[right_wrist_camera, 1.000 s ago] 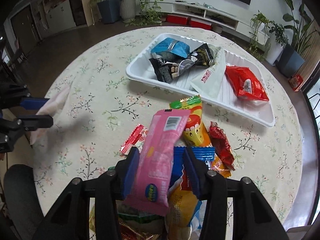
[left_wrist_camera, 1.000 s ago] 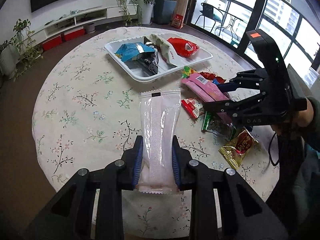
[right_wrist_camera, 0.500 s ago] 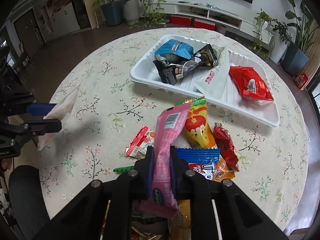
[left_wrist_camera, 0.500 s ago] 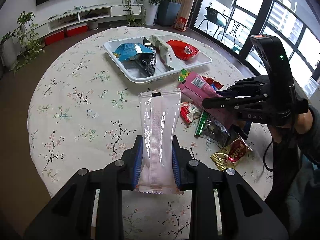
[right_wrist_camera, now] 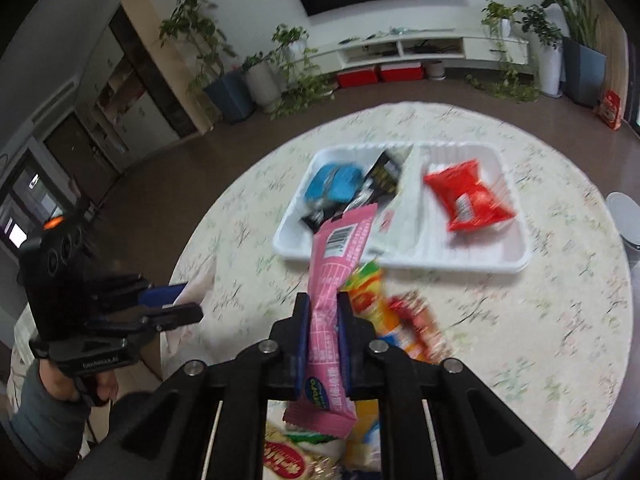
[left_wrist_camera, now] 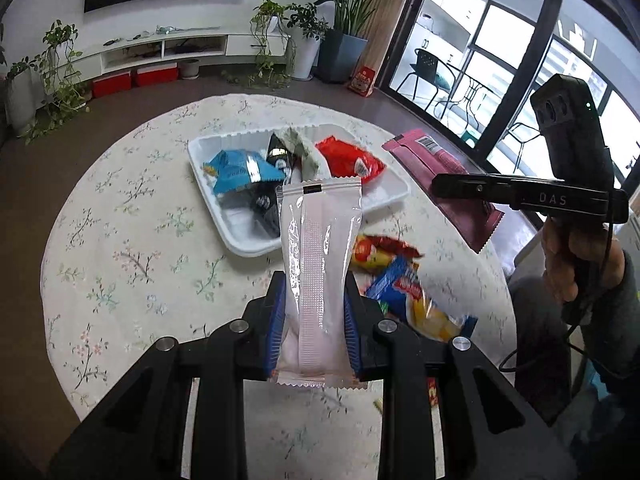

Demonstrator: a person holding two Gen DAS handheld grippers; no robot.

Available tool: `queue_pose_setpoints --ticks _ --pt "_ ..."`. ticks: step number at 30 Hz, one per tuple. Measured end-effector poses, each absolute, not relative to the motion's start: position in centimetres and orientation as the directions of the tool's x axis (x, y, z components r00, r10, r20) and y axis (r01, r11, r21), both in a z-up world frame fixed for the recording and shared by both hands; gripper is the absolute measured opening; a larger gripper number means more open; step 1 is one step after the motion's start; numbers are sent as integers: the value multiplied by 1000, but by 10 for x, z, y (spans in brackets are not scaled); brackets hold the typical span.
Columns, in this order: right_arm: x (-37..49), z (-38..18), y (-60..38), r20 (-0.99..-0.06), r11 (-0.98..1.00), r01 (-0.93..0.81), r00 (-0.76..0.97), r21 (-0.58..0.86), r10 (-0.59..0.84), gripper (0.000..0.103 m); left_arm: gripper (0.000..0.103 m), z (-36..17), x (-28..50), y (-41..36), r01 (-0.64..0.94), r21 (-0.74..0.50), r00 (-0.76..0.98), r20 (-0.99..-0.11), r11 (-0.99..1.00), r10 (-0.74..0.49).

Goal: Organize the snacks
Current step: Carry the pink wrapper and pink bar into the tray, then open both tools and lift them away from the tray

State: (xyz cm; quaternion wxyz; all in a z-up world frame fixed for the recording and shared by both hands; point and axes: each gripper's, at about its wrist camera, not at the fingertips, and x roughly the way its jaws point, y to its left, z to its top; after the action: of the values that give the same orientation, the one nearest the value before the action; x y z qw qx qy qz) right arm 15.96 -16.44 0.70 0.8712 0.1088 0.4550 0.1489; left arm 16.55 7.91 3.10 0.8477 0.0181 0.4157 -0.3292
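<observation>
Both jaws clamp packets, the left gripper [left_wrist_camera: 314, 320] a white sachet [left_wrist_camera: 320, 264], the right gripper [right_wrist_camera: 323, 340] a pink bar [right_wrist_camera: 334, 280]; release each low inside the white tray [right_wrist_camera: 400, 258].

Snacks lie on a round table [left_wrist_camera: 120, 216], some in a tray [left_wrist_camera: 394, 194] at its far side, others in a loose pile [left_wrist_camera: 400, 280] nearer the camera.

From the left wrist view, the left gripper [left_wrist_camera: 314, 312] holds a long packet [left_wrist_camera: 320, 256] upright above the table's near half, before the tray. To its right, the right gripper [left_wrist_camera: 460, 186] holds a second packet [left_wrist_camera: 440, 176] raised over the table's right edge, beside the tray. The pile sits between tray and near edge, right of the long packet. Behind the table stand potted plants [left_wrist_camera: 340, 20] and a low shelf unit [left_wrist_camera: 168, 46].
</observation>
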Motion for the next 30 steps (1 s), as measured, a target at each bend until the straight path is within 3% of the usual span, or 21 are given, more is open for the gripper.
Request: queue_pose_setpoints --ticks 6,14,30 --pt "208 27 -205 -744 940 -105 585 325 323 14 24 51 229 38 509 -260 478 -708 821 -520" --pt "273 -2 -207 -798 963 -86 544 255 260 14 24 31 305 -30 467 -167 469 -786 869 -403" --pt "308 -72 -195 -873 977 -97 438 188 212 17 28 -34 334 -68 455 -51 462 -840 889 -285"
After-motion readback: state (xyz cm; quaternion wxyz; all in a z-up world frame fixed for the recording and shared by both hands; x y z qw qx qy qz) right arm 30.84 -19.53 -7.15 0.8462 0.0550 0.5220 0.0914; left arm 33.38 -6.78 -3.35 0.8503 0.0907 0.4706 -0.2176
